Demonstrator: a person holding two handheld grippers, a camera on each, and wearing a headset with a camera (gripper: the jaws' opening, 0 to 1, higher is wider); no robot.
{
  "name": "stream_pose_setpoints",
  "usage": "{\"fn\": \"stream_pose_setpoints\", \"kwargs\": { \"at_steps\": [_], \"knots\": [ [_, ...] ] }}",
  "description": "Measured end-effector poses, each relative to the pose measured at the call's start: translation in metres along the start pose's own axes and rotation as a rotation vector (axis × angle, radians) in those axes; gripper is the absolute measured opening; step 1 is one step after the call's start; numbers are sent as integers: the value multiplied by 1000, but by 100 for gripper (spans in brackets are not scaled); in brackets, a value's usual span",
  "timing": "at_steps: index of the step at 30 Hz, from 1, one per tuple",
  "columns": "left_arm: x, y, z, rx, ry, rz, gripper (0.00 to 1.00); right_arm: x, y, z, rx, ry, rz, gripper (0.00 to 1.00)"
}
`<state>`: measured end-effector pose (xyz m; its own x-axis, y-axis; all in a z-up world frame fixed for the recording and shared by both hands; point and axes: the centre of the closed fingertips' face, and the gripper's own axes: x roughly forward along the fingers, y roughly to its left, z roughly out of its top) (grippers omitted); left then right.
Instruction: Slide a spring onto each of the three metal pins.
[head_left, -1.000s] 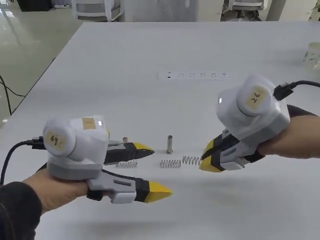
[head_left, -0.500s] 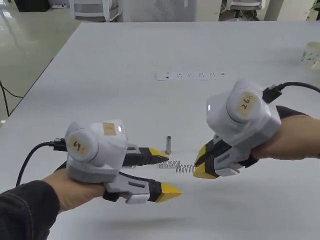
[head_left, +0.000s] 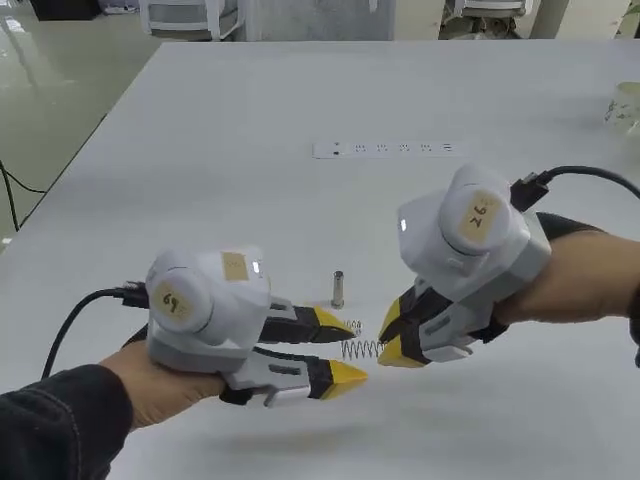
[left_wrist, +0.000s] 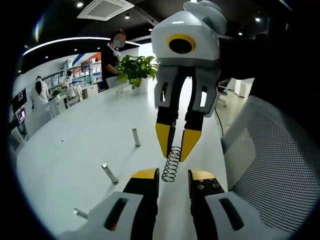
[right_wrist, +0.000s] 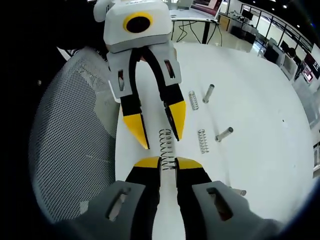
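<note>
Head view | left gripper (head_left: 361, 351) tagged 69, jaws spread | right gripper (head_left: 382, 348) tagged 26, pinching spring (head_left: 352, 349)

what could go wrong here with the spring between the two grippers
The right gripper pinches the thin coiled metal spring by one end alone, so it may flick out or bend.
The left gripper is open around the free end; shutting its jaws across the coils might crush them.
The short upright metal pin stands close by and may get knocked over.
</note>
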<state>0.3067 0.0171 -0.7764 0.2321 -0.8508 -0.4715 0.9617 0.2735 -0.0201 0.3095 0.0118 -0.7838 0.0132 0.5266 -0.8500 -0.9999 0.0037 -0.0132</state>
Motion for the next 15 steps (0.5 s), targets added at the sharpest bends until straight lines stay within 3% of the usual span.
{"fn": "stream_pose_setpoints", "kwargs": {
  "at_steps": [7, 15],
  "knots": [
    [1, 0, 0, 27, 7, 12, 12, 1, 4, 1, -7, 2, 11, 12],
    [4, -4, -6, 102, 57, 11, 9, 3, 6, 0, -5, 9, 23, 12]
  ]
}}
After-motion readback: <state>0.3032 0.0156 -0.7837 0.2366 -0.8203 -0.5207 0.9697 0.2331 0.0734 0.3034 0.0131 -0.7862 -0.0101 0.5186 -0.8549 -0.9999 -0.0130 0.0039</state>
